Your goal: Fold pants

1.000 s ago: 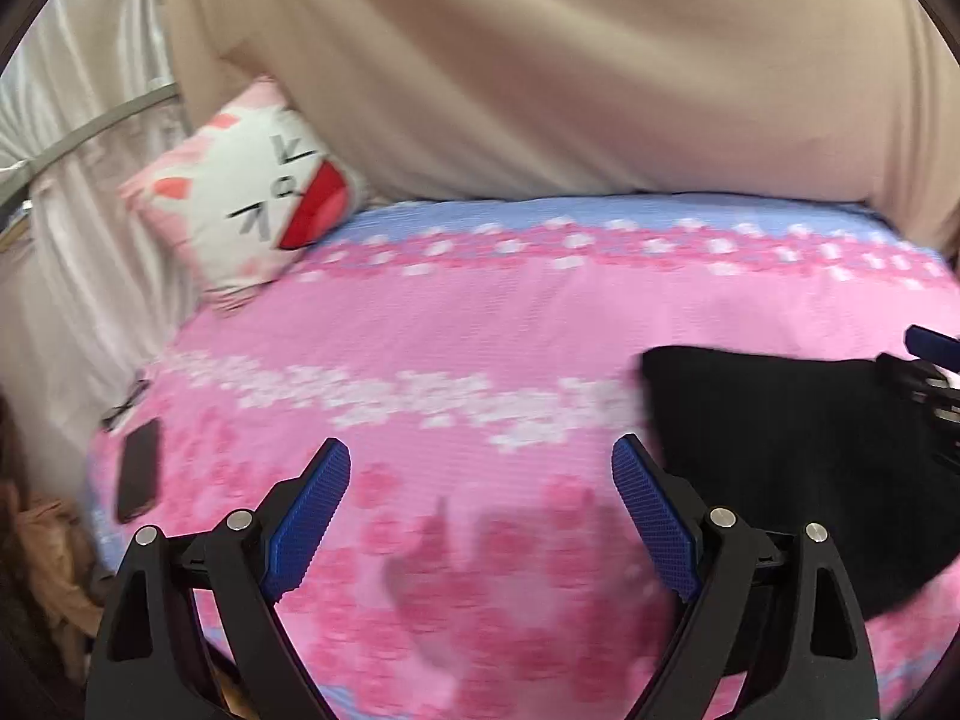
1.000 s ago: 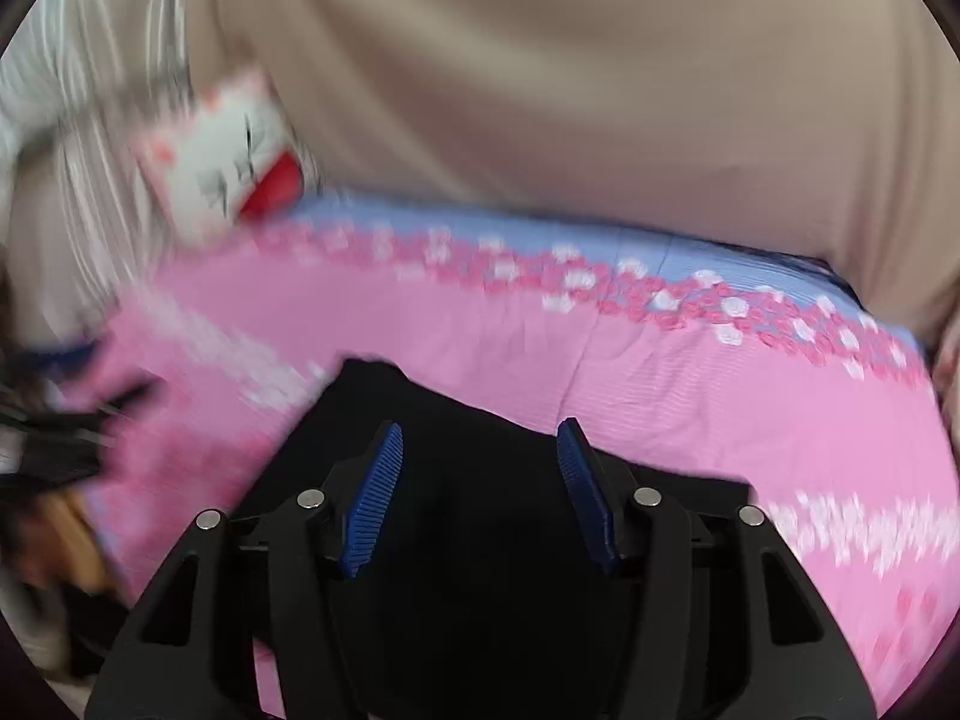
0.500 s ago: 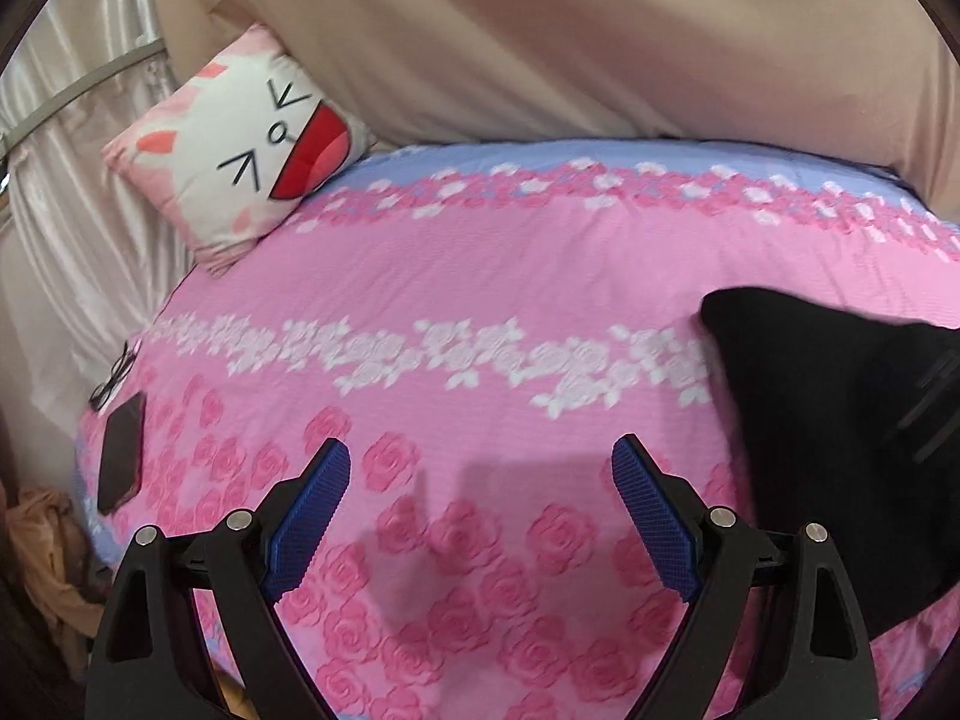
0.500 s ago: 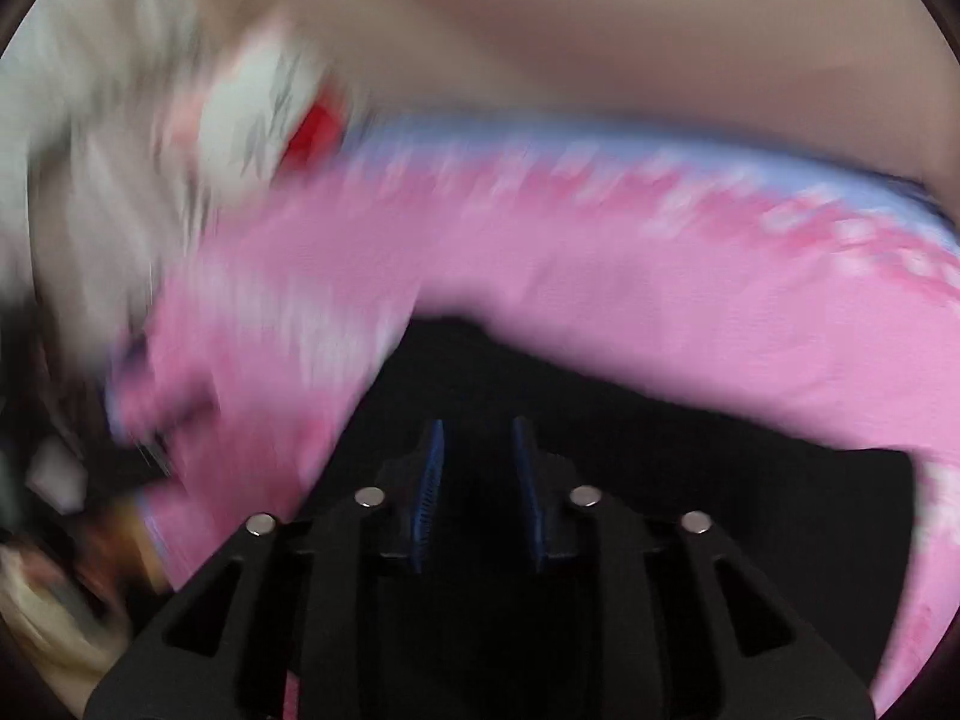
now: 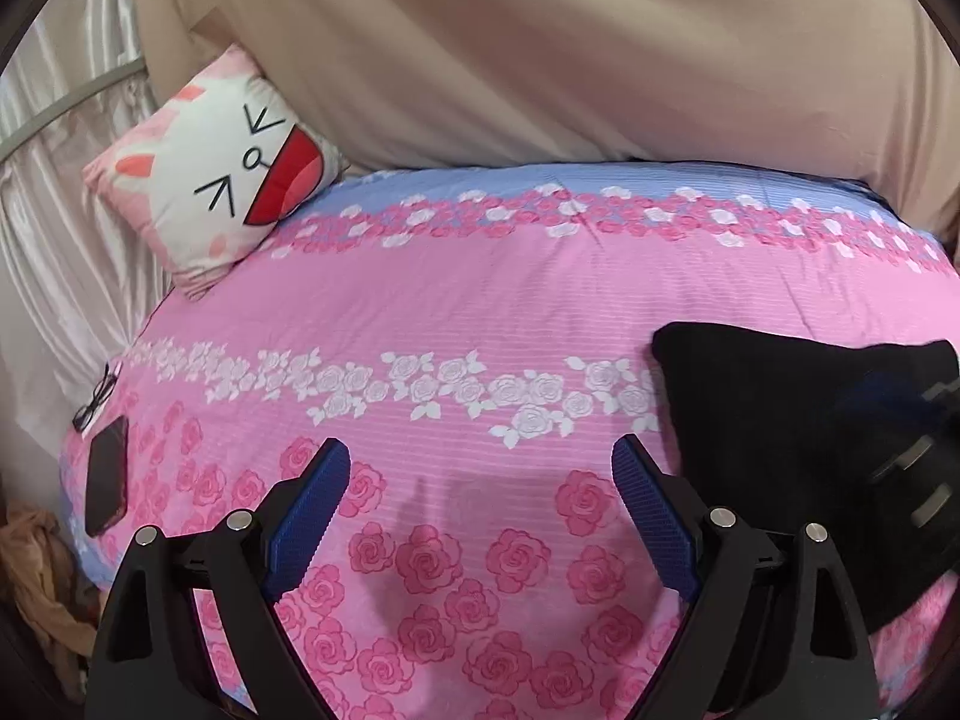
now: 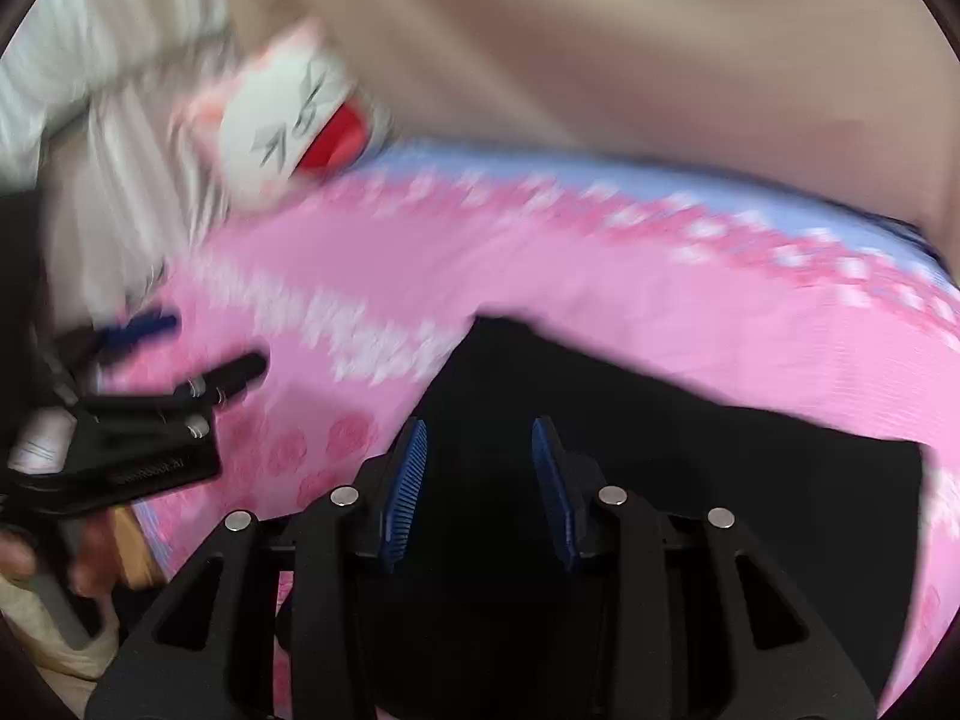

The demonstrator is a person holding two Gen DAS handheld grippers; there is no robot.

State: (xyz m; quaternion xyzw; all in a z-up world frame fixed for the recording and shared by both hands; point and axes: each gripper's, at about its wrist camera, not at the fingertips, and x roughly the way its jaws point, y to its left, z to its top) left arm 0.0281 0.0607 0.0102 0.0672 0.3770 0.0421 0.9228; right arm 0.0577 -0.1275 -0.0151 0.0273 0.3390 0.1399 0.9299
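The black pants (image 5: 774, 420) lie in a folded heap on the right side of the pink rose-print bed (image 5: 456, 306). My left gripper (image 5: 480, 504) is open and empty, held above the bed's near part, left of the pants. In the blurred right wrist view my right gripper (image 6: 479, 480) hovers over the pants (image 6: 660, 480) with a gap between its blue pads and nothing in it. The left gripper also shows in the right wrist view (image 6: 162, 354). The right gripper shows blurred at the right edge of the left wrist view (image 5: 918, 450).
A cat-face pillow (image 5: 222, 168) leans at the bed's far left corner. A dark phone (image 5: 107, 483) and glasses (image 5: 96, 402) lie at the bed's left edge. A beige curtain (image 5: 540, 48) hangs behind the bed. Crumpled tan cloth (image 5: 36, 576) lies left of the bed.
My right gripper closed to a narrow gap over the pants half a second ago and has opened wider now. The left gripper stayed open and drew back slightly.
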